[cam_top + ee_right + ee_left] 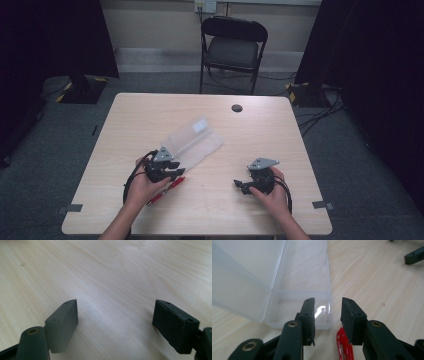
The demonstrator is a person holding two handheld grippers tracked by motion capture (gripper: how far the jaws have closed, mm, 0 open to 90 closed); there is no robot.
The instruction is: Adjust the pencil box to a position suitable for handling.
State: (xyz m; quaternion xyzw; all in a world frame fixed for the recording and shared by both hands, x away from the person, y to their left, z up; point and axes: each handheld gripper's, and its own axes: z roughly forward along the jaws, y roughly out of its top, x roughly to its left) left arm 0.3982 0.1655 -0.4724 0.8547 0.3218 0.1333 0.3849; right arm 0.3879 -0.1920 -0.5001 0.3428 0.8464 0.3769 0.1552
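Table (210, 200) of pale wood, seen from the high view: clear, long plastic case with its lid thrown open (192, 142) lies left of centre, and a red pen (170, 189) rests just beside its near end, partly under the left gripper (170, 172). Right gripper (245, 186) sits well apart on bare wood, nothing near it. Left gripper view: jaws part-way spread with a gap between them and nothing pinched; the open case (302, 312) lies just ahead and the red pen (344, 346) shows low down under the right-hand jaw, not between the pads. Right gripper view: jaws spread wide over bare tabletop (105, 277), holding nothing. Judgement: step in hand looks like picking up the pen to put it in the case. Next move calls for shifting the left gripper sideways and down to bracket the pen's barrel, then closing.
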